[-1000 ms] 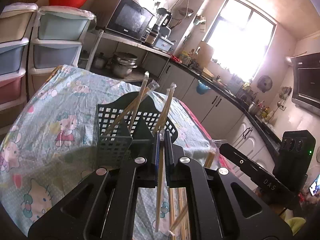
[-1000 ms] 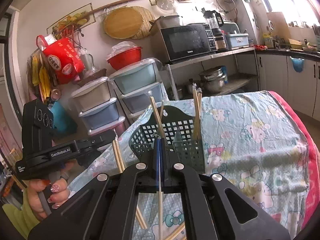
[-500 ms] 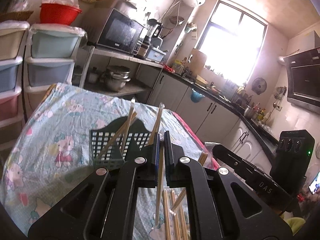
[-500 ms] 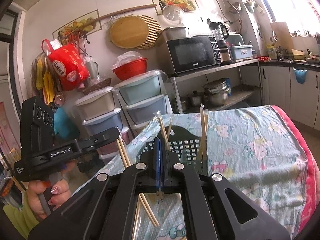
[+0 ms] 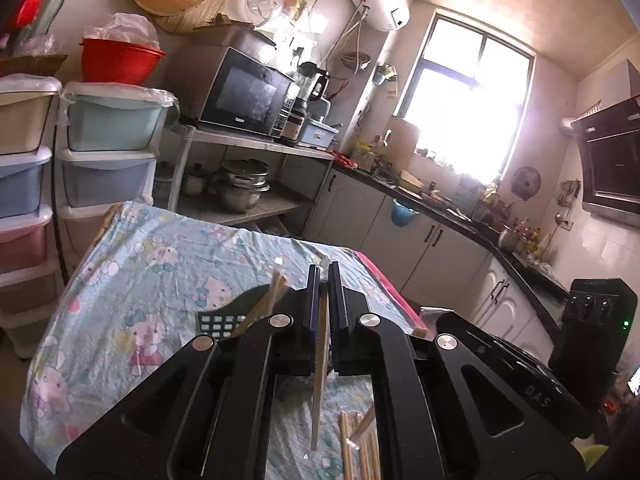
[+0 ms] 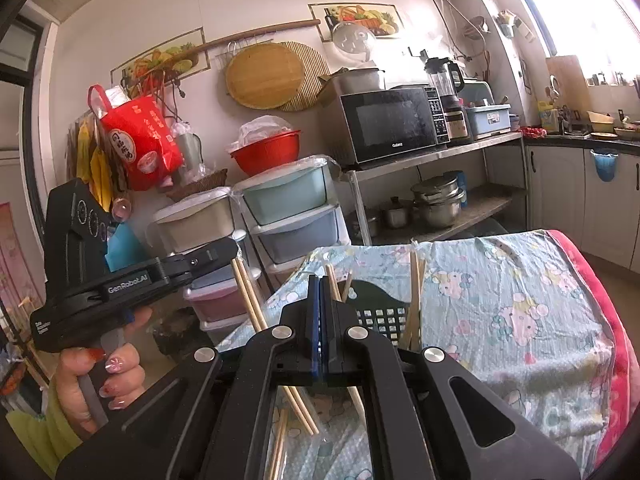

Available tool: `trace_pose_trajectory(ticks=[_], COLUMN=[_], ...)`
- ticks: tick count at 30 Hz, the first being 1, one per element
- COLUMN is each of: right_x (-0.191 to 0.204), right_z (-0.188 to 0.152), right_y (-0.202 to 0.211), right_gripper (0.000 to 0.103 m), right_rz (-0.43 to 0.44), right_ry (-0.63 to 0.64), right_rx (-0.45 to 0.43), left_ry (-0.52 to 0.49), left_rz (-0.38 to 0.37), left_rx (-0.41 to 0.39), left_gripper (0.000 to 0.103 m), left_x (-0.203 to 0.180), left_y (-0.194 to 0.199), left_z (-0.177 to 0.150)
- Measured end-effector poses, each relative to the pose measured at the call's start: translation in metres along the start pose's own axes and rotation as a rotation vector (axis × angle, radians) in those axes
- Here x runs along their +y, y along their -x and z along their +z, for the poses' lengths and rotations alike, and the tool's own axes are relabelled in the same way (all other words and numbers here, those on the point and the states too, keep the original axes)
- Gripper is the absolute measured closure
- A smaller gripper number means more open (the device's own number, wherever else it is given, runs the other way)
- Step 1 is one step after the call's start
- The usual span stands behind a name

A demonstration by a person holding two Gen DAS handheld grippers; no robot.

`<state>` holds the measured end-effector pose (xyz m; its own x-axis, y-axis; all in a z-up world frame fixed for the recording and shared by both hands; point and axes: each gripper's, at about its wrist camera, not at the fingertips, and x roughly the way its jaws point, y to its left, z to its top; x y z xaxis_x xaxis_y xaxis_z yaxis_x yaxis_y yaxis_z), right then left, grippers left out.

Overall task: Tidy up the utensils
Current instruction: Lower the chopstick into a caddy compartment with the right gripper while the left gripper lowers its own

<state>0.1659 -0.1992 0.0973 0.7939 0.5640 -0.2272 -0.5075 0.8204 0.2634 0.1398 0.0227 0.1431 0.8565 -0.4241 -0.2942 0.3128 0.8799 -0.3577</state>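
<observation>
Pale wooden chopsticks (image 5: pixel 320 376) are clamped upright between the closed jaws of the left gripper (image 5: pixel 324 276), above the near edge of the table's blue cartoon-print cloth (image 5: pixel 152 276). Just beyond stands the black plastic mesh utensil basket (image 6: pixel 380 314), more chopsticks leaning inside. Rightmost, the right gripper (image 6: pixel 320 284) is pinched on another chopstick (image 6: pixel 356 400), loose ones (image 6: pixel 280 444) lying on the cloth below.
</observation>
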Motion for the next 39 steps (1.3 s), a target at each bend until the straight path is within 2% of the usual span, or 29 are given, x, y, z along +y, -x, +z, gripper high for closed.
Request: trace_pose_trajectory(ticks=[12, 27, 39], right_x=[0.005, 0.014, 0.018], right_z=[0.027, 0.062, 0.090], right_y=[-0.013, -0.028, -0.041], right_gripper=[0.102, 0.102, 0.102], right_rz=[0.027, 0.053, 0.064], right_ry=[0.015, 0.031, 0.041], right_rx=[-0.035, -0.104, -0.148], left_ry=[-0.011, -0.032, 0.001], left_rz=[0.063, 0.106, 0.137], left_rx=[-0.051, -0.114, -0.118], left_gripper=[0.101, 0.101, 0.101], left_x=[0.011, 0.010, 0.027], left_y=[0.004, -0.004, -0.023], left_z=[0.028, 0.064, 0.077])
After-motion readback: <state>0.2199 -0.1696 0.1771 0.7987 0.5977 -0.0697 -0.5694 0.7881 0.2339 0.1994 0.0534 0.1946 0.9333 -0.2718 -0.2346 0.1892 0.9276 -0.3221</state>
